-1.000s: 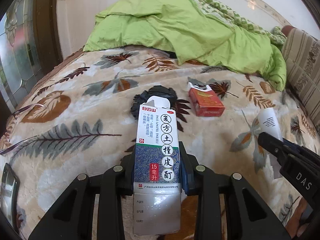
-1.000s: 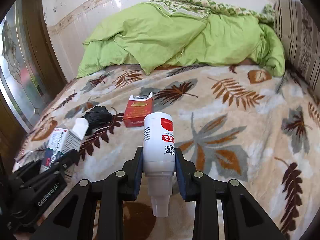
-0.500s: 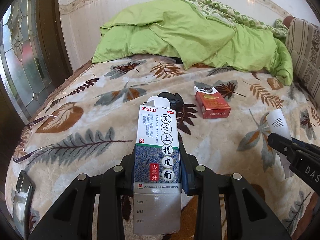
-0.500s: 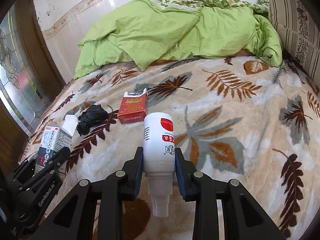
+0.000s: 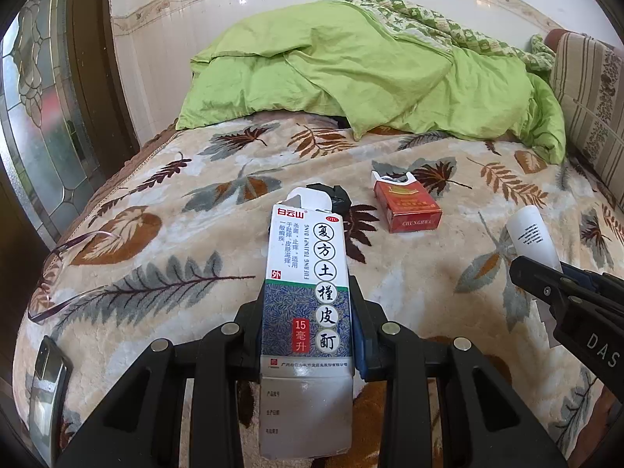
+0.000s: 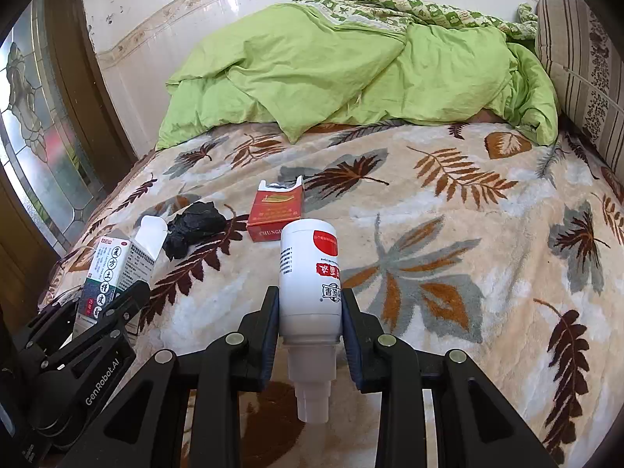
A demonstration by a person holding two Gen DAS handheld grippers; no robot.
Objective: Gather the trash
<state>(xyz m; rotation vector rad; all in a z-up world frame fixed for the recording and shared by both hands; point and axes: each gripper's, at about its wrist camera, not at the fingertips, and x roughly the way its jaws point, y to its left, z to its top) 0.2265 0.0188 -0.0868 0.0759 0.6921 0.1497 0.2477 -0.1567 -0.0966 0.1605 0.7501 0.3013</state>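
At the far left of my left wrist view, a dark smartphone (image 5: 46, 382) and a pair of thin-framed glasses (image 5: 66, 269) lie on the leaf-patterned plush blanket (image 5: 409, 284) covering the bed. My left tongs (image 5: 308, 335) are clamped on a tall white-and-blue cardboard medicine box (image 5: 308, 304). Its label reads "白云山" in a red block, "OTC", "FUFANG TUJINPI DING", large characters "复方土槿皮酊" and "15毫升"; the top flap is open. Just beyond the box, a crumpled black plastic bag (image 5: 337, 199) rests on the blanket, with a red cigarette pack (image 5: 407, 204) marked "CHUNGHWA" lying near it to the right, lid flipped up. A rumpled lime-green duvet (image 5: 351, 74) is heaped at the head of the bed.

In the right wrist view, the left tongs' body shows "GenRobot.AI". My right tongs (image 6: 311, 323) grip a white plastic spray bottle (image 6: 310, 277) with a red label patch, nozzle pointing back towards the camera; its print is too small to read. A striped pillow (image 6: 585, 66) stands at the far right.
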